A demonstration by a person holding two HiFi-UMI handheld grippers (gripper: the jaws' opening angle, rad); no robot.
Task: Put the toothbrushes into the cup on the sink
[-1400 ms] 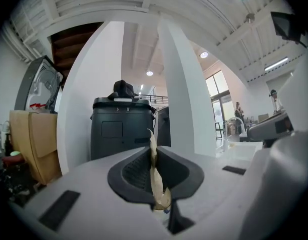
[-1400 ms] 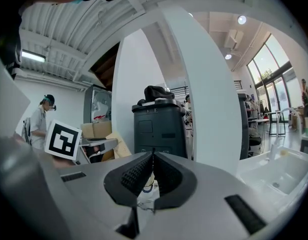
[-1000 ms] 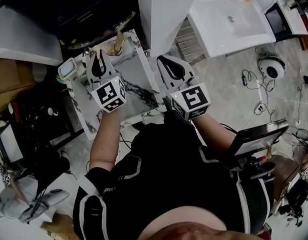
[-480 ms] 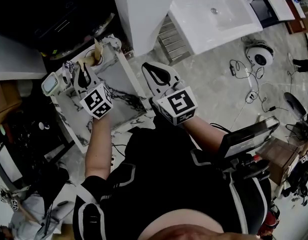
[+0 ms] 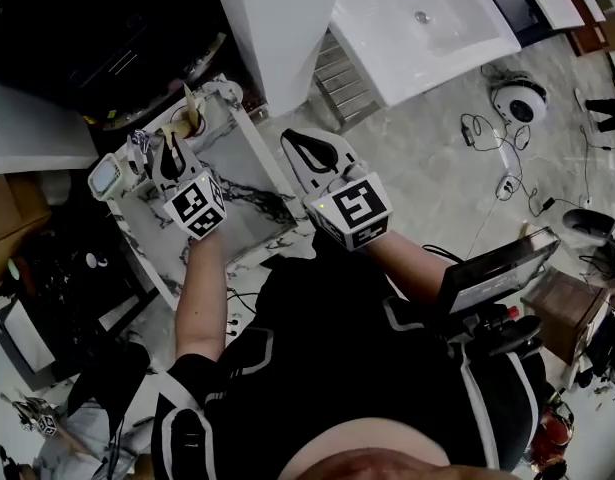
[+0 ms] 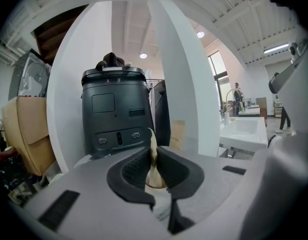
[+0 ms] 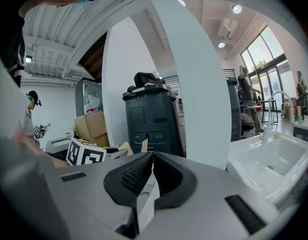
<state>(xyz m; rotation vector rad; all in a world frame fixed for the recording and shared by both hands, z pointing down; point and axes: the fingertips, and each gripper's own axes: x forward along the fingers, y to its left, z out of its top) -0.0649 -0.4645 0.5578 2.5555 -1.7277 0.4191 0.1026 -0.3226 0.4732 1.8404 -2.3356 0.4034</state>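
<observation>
A beige cup (image 5: 193,123) stands at the far end of the marble-topped counter (image 5: 245,183), with a pale toothbrush (image 5: 190,101) upright in it. My left gripper (image 5: 169,140) hovers over the counter just short of the cup, jaws together and nothing held. In the left gripper view, the cup (image 6: 156,178) and toothbrush (image 6: 152,143) show just beyond the left gripper (image 6: 152,158). My right gripper (image 5: 309,148) sits at the counter's right edge, shut and empty. In its own view the right gripper (image 7: 149,160) points past the counter edge.
A small white box (image 5: 107,176) sits at the counter's far left corner. A white pillar (image 5: 282,18) rises right behind the counter, with a black bin (image 6: 116,114) beside it. A white sink basin (image 5: 427,28) lies further right. Cables and a round white device (image 5: 520,103) are on the floor.
The head view has shifted, so the counter and both grippers sit a little further left in frame. Both grippers keep their places relative to the counter and stay shut.
</observation>
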